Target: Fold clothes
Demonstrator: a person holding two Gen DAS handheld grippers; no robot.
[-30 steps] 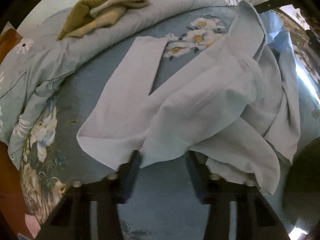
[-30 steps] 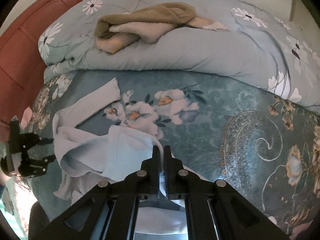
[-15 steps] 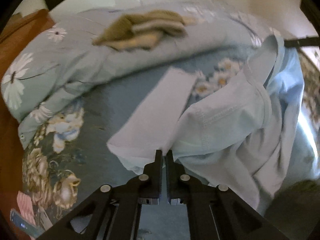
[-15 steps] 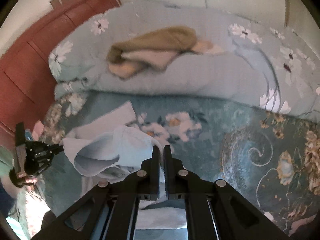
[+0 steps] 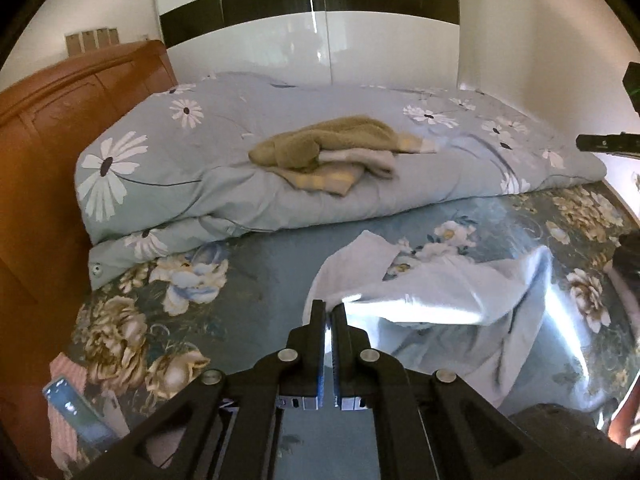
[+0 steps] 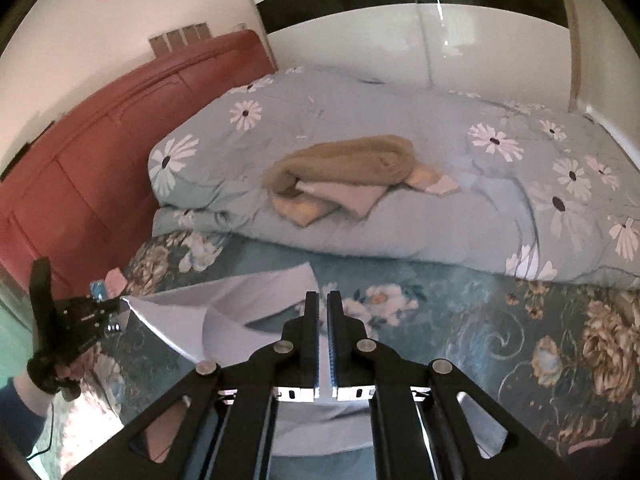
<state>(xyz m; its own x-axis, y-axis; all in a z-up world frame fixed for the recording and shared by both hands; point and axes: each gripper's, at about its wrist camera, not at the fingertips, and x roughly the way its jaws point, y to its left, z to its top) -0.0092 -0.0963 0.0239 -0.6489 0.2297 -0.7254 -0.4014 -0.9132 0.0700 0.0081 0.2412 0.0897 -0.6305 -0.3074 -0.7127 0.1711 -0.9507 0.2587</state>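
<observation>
Both grippers, left gripper [image 5: 327,314] and right gripper [image 6: 323,302], are clamped on the pale-blue shirt's [image 5: 448,300] edge; it hangs limp and light, best pinched at corners.

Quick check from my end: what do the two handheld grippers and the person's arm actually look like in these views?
Both the left gripper and the right gripper are matte black linkage frames with silver pivot bolts and two narrow parallel fingers with pale pads. The right wrist view shows the left gripper's black body, a thin dark cable trailing below it, and a dark blue sleeve.
</observation>
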